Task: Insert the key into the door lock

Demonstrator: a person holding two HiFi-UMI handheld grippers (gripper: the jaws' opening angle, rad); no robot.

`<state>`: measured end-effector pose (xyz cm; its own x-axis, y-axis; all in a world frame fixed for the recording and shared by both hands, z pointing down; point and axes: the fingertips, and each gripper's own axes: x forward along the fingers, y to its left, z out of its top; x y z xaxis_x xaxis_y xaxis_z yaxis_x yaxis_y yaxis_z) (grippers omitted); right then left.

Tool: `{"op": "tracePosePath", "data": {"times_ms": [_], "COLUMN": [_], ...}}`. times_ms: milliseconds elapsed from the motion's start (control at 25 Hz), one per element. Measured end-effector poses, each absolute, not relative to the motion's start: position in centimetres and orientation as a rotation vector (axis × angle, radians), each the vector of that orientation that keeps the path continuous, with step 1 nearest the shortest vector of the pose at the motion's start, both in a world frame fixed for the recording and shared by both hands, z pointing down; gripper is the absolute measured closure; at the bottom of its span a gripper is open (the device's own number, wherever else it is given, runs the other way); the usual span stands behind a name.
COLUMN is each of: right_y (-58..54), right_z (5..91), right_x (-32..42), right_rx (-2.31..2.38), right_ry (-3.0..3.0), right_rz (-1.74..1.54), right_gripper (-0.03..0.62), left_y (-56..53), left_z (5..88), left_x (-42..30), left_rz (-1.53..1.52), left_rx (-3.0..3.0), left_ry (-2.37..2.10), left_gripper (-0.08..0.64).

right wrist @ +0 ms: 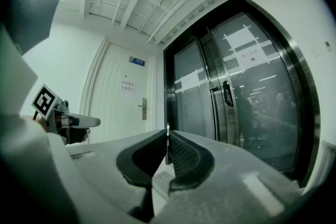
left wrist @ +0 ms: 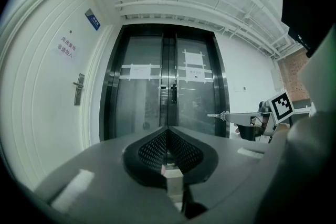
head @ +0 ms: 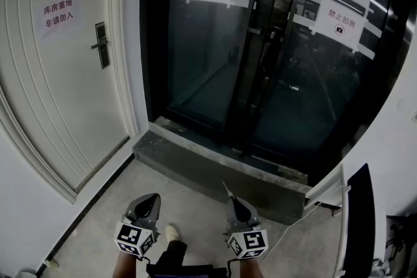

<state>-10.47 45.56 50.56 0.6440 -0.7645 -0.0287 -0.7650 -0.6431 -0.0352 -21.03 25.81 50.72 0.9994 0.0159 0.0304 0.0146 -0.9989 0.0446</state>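
The white door (head: 58, 68) stands at the left, and its metal handle and lock plate (head: 101, 44) sit far ahead of both grippers. That lock plate (left wrist: 79, 88) also shows small in the left gripper view, and the lock plate (right wrist: 143, 109) in the right gripper view. My right gripper (head: 232, 200) is held low near my body, shut on a thin metal key (head: 226, 189) that sticks out forward. The key's blade (right wrist: 167, 131) shows edge-on between the closed jaws. My left gripper (head: 151, 197) hovers beside it, shut with nothing in it.
Dark glass double doors (head: 260, 42) with taped paper notices fill the centre behind a raised stone threshold (head: 215, 169). A black and white panel (head: 358, 218) stands at the right. My shoe (head: 171, 232) shows on the grey floor between the grippers.
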Motion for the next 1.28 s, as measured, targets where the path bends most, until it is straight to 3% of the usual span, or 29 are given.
{"op": "tracePosePath", "data": {"times_ms": [1280], "right_y": [18.7], "right_z": [51.2], "right_x": [11.4], "right_rx": [-2.796], "right_ry": [1.469], "right_rz": [-0.038], "right_gripper": [0.581], "left_y": [0.8], "left_z": [52.3], "left_x": [-0.2], "left_rz": [0.075], "left_rx": [3.041], "left_ry": [-0.072], "left_gripper": [0.558]}}
